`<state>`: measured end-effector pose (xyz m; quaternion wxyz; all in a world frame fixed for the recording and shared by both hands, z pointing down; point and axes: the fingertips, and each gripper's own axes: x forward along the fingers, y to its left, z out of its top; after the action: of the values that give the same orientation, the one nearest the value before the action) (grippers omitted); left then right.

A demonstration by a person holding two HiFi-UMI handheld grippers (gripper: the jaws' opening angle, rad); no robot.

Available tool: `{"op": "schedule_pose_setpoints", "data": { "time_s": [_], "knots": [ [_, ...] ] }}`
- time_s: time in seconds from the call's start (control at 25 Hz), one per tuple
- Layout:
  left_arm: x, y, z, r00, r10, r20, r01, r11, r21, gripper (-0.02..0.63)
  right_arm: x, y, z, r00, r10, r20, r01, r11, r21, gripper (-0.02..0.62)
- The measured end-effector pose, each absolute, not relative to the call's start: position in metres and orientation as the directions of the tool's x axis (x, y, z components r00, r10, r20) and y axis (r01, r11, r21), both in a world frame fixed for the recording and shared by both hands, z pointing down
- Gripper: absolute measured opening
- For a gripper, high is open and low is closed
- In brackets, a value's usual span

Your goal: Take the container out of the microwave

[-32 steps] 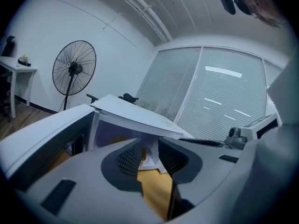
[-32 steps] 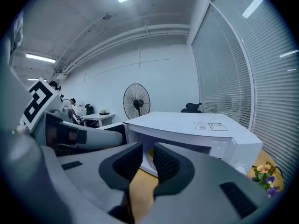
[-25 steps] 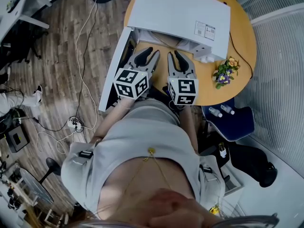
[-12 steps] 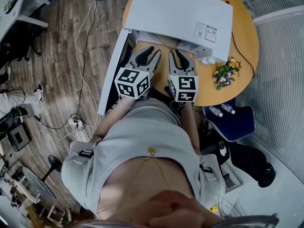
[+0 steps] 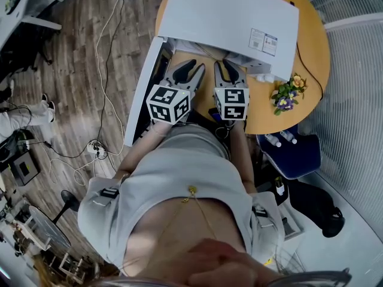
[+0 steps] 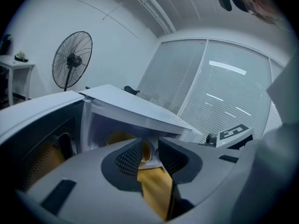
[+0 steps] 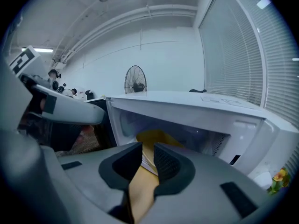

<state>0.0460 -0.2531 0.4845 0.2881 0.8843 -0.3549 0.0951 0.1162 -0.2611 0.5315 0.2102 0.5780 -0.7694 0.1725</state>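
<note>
- the step in hand, as i judge it, is the reach into the open microwave [image 5: 230, 11]. the container [image 7: 156, 136] sits inside it, straight ahead of both sets of fingers and beyond their tips, partly hidden by them.
- to do it well, spread both sets of fingers wider before going in, since the present gap looks too narrow for the container.
- bring one gripper to each side of the container, keep both level, and draw it straight out toward the body so nothing tips.
- mind the door [image 5: 143, 85], which hangs open just outside the left fingers.
- left gripper [image 6: 150, 150]: its fingers [image 6: 128, 160] stand only a little apart, with nothing between them and touching nothing. the desk [image 6: 154, 190] shows through the gap.
- right gripper [image 7: 148, 155]: its fingers [image 7: 168, 164] are likewise a narrow slit apart, empty, and stop short of the container.
</note>
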Motion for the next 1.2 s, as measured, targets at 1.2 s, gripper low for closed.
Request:
{"op": "schedule_pose_setpoints", "data": {
  "time_s": [1.2],
  "knots": [
    [0.031,-0.26,0.515,0.699,-0.563,0.441,-0.713,-0.502,0.489,0.112,0.098,-0.295,0.604,-0.264,-0.652,0.711,-0.855,0.499,0.14,0.113]
  ]
}}
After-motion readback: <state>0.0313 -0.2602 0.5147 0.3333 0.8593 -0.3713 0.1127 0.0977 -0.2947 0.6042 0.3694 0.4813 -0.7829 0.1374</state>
